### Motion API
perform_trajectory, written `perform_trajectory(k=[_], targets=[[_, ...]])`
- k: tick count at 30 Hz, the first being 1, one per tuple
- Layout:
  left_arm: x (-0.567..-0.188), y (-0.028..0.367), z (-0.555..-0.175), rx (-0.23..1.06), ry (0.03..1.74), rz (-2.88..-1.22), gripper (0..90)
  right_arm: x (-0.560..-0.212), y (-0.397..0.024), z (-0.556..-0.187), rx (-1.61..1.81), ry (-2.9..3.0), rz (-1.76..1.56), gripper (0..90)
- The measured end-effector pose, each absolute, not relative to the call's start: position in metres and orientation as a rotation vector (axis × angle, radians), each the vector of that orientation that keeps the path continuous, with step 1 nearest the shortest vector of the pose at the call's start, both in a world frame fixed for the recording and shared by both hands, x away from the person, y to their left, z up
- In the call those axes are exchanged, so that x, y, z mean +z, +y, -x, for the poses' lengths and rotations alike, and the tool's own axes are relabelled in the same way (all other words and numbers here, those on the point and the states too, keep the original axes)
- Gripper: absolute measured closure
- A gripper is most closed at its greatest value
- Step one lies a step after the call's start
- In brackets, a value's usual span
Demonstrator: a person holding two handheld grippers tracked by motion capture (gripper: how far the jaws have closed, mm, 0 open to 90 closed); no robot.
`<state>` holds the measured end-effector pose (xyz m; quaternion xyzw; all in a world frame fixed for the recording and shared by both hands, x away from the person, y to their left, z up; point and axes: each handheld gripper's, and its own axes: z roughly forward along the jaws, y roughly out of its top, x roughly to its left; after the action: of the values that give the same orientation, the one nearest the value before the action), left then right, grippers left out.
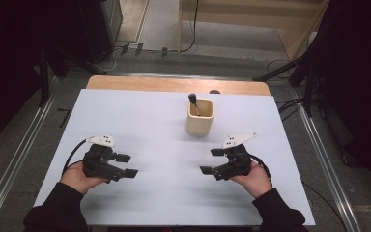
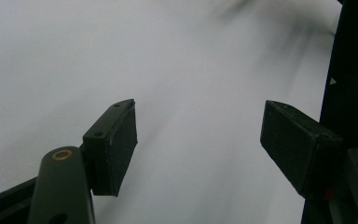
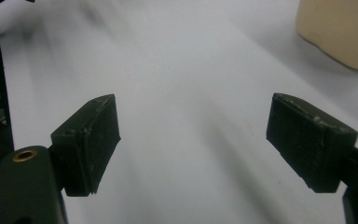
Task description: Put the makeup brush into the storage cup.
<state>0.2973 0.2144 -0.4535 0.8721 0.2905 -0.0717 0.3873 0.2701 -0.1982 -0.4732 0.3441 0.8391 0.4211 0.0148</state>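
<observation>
Both sets of tongs are spread wide with nothing between their jaws: the left tongs (image 1: 127, 165) and the right tongs (image 1: 211, 161) point inward at each other across a bare stretch of white, each gripped in a hand near the person's edge, the left hand (image 1: 79, 178) and the right hand (image 1: 254, 179) low over the surface. To my eye this is a ready stance, jaws open and both tools level so that either can go forward. In the left gripper view the left tongs (image 2: 198, 144) frame nothing but blank white sheet; in the right gripper view the right tongs (image 3: 193, 144) do the same, with a corner of the cream cup (image 3: 340, 32) off to the upper right. That cup (image 1: 200, 117) stands upright well ahead of both tools, nearer the far edge and a little toward the right side, with a dark-handled utensil (image 1: 193, 103) leaning inside it; it looks like the thing to be worked on, and the right tongs sit closer to it. The white surface (image 1: 140, 111) covers a wooden top whose far strip (image 1: 174, 85) is left bare. Around it lie grey floor, metal rails either side, loose cables and dark stands.
</observation>
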Motion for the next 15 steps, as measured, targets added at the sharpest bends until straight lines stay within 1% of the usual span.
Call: perform_trajectory(k=[15], targets=[[-0.454,0.214,-0.297,-0.179,0.738,-2.226,27.9,-0.475,-0.222,-0.256,1.293,2.577,-1.072,18.3]])
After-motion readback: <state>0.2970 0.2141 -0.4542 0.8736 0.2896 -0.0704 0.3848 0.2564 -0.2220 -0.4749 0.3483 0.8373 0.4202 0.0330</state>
